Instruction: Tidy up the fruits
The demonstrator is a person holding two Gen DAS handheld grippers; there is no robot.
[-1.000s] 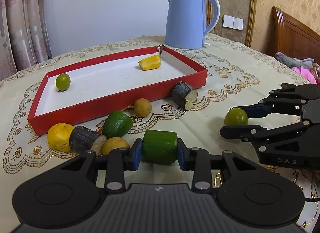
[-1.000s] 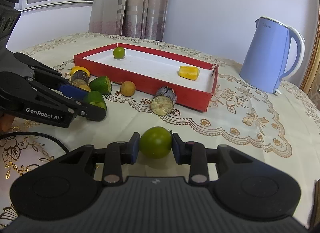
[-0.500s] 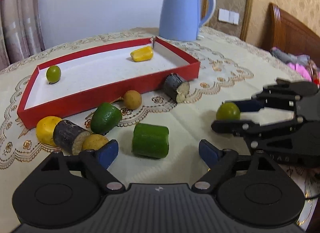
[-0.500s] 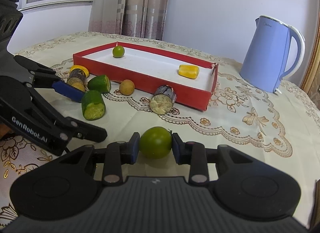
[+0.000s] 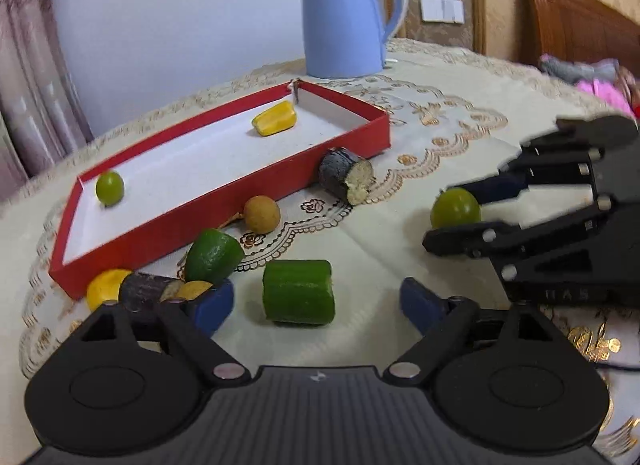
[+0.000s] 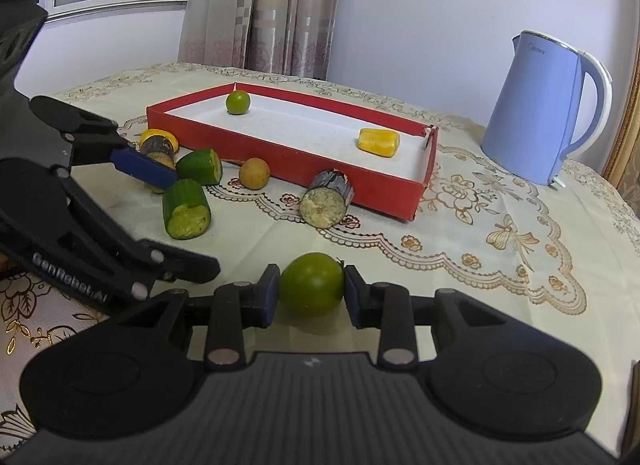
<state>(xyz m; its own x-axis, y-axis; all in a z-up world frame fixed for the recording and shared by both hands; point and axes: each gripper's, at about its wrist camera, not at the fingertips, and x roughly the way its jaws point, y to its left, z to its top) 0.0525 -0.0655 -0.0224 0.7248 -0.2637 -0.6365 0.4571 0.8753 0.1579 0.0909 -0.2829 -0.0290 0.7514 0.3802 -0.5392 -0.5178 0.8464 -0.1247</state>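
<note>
A cut cucumber piece (image 5: 298,291) lies on the tablecloth between the jaws of my left gripper (image 5: 316,305), which are opening; neither blue pad touches it. My right gripper (image 6: 311,291) is shut on a round green fruit (image 6: 310,285) just above the cloth, to the right of the left gripper. The red tray (image 5: 240,201) holds a small green fruit (image 5: 109,188) and a yellow piece (image 5: 275,123). Along its front wall lie a dark-skinned chunk (image 5: 344,181), a brown round fruit (image 5: 262,213), a green cut piece (image 5: 212,255), a yellow fruit (image 5: 105,289) and another dark chunk (image 5: 146,291).
A blue kettle (image 5: 344,17) stands behind the tray's far right corner. The table carries a cream cloth with a lace mat (image 6: 500,233). A wooden headboard (image 5: 580,37) is off to the right and curtains (image 6: 264,5) hang behind the table.
My left gripper's jaws have spread wide and let go of the cucumber piece, which now rests on the cloth. The left view has tilted slightly. The right gripper and its fruit have not moved.
</note>
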